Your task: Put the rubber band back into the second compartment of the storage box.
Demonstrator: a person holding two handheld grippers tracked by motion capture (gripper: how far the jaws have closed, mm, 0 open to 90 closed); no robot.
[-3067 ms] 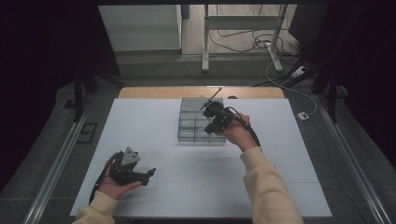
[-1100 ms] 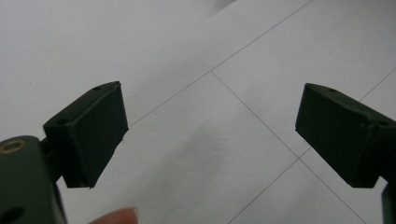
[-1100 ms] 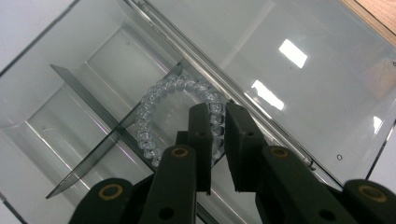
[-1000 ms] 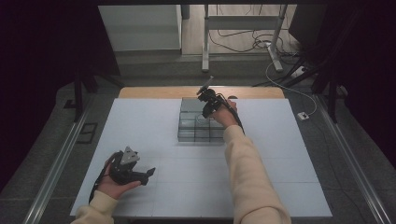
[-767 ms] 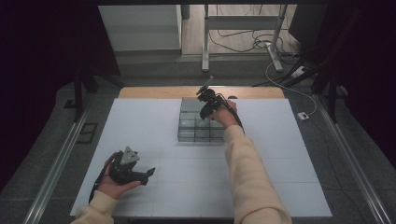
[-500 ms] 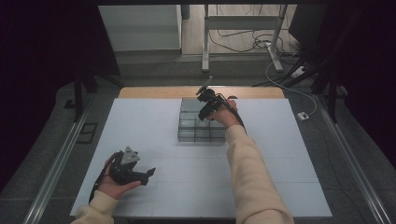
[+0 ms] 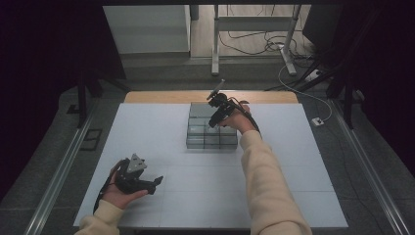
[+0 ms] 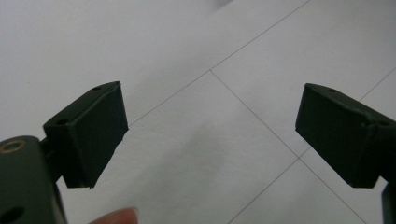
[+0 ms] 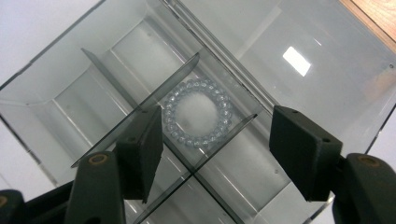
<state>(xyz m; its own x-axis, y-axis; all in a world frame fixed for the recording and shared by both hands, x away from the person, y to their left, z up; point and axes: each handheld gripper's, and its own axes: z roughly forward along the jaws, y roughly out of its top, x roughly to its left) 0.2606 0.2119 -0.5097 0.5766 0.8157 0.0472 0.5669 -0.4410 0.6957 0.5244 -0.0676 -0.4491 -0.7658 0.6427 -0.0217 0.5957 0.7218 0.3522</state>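
A clear beaded bracelet (image 9: pixel 197 113) lies in one compartment of the clear acrylic divided box (image 9: pixel 56 100); the right gripper (image 9: pixel 215 144) (jaws just opened, empty) hovers above, while the left gripper (image 8: pixel 210 135) rests spread.

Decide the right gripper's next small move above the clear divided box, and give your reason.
Probably lift the right gripper straight up, away from the clear divided box. Its jaws have just been opening and hold nothing; the bead bracelet lies flat in a compartment below, so the placing looks done.
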